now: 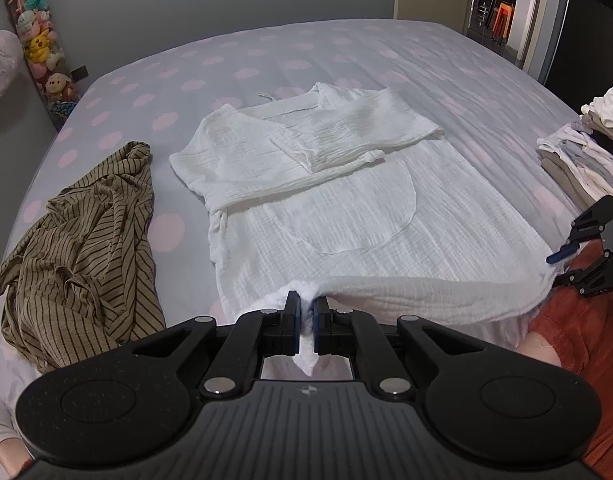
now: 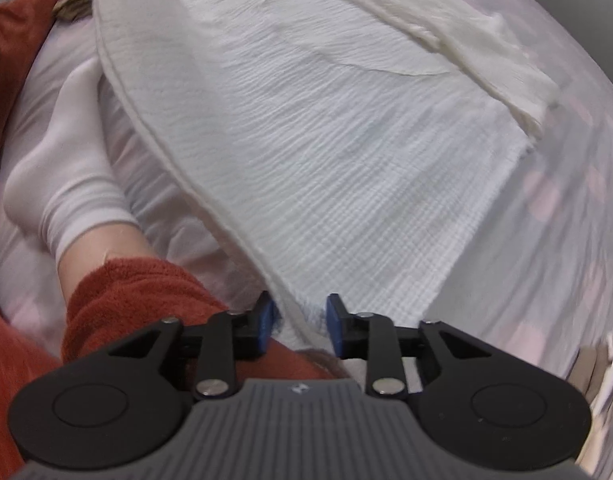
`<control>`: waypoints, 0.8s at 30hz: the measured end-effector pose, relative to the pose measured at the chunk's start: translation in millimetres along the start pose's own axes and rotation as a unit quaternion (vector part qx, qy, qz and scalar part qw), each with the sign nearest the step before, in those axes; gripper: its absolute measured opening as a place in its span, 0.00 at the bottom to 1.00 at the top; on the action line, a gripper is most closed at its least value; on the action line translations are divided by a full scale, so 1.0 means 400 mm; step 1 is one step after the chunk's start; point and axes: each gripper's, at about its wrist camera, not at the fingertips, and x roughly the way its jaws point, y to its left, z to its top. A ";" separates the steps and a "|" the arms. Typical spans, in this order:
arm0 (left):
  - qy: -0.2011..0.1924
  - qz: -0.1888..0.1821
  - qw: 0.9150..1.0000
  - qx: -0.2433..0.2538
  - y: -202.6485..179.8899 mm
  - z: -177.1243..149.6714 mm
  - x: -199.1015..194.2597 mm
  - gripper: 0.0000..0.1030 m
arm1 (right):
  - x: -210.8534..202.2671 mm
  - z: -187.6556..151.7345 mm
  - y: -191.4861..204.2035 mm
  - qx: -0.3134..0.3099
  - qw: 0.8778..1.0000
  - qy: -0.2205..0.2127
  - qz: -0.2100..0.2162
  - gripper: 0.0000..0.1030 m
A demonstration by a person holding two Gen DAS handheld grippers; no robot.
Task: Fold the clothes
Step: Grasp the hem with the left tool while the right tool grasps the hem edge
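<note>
Item: white crinkle garment (image 1: 346, 216), laid flat near the middle of the dotted bedsheet (image 1: 266, 56). Both sleeves lie folded across the chest. The near hem is lifted off the bed along its whole width.

Left gripper (image 1: 305, 307): jaws narrow, pinching the near-left corner of the hem; a point of white cloth pokes back between the fingers toward the camera.

Right gripper (image 2: 299, 314): jaws partly apart, with the near-right hem corner lying in the gap. The blue pads (image 2: 266, 320) do not visibly press the cloth, so whether it grips cannot be told. In the left wrist view this gripper sits at the right frame edge with the hem running up to it.

Step in hand, as judged: the bottom-to-top fold, hem raised at both corners, body not yet doubled over.

Next move, as judged: a sure hold on the right corner, then both corners carried forward together and level, laid down near the shoulders so the edges line up.

Other stock: striped olive garment (image 1: 82, 240), crumpled, left of the white one and apart from it; folded stack (image 1: 582, 152) at the right edge of the bed, cut off by the frame.

Hard to make out: the right wrist view is blurred at its right side; the person's socked foot (image 2: 62, 184) and rust-red clothing (image 2: 126, 300) cover the bed's near edge there.
</note>
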 end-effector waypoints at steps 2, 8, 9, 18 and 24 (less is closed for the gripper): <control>0.001 0.001 1.000 -0.002 0.000 -0.003 0.002 0.04 | 0.016 0.016 -0.009 -0.018 1.000 0.019 0.008 0.50; 0.002 0.003 1.000 -0.013 0.010 -0.015 0.007 0.04 | 0.059 0.044 -0.039 -0.023 0.995 0.066 0.070 0.25; 0.001 0.003 1.000 -0.016 0.013 -0.018 0.007 0.04 | 0.054 0.041 -0.028 -0.030 0.996 0.060 0.067 0.11; -0.009 0.015 1.000 -0.006 0.022 -0.045 -0.032 0.04 | -0.111 -0.024 -0.006 -0.013 0.998 -0.038 -0.057 0.05; -0.029 0.018 0.999 -0.006 0.002 -0.086 -0.071 0.03 | -0.231 -0.066 -0.013 0.025 0.985 -0.116 -0.128 0.06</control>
